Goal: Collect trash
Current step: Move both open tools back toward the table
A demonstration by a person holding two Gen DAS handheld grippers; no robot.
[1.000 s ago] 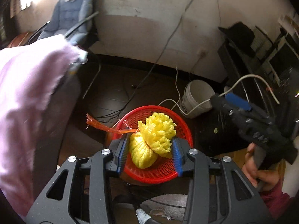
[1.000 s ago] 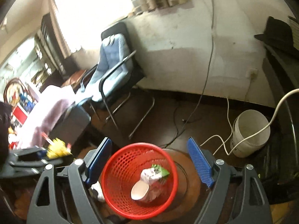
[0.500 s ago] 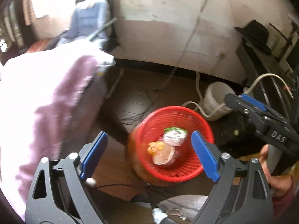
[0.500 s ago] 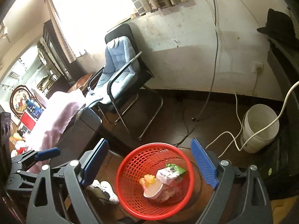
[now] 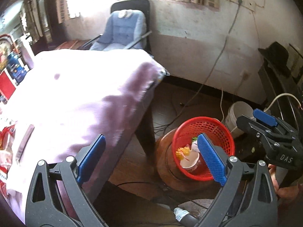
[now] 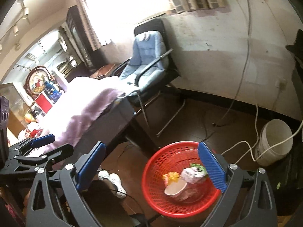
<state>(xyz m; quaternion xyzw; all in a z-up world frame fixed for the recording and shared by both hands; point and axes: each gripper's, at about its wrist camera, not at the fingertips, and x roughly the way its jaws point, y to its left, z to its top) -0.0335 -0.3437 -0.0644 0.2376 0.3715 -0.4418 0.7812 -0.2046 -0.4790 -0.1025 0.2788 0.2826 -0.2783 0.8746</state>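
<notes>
A red mesh basket stands on a round wooden stool on the floor. In it lie a yellow foam net, a paper cup and a white-green packet. My left gripper hovers above and left of the basket, over the table corner; its jaws are opening with nothing between them. My right gripper hangs above the basket's left side, its jaws also opening and empty. Each gripper shows in the other's view: the right, the left.
A table under a lilac cloth fills the left, with red packets on it. A blue padded chair stands at the wall. A white bucket and cables lie right of the basket. White shoes rest on the floor.
The left gripper opened and the yellow foam net dropped into the basket. Both grippers drew back and up from the basket. The right jaws widened.
</notes>
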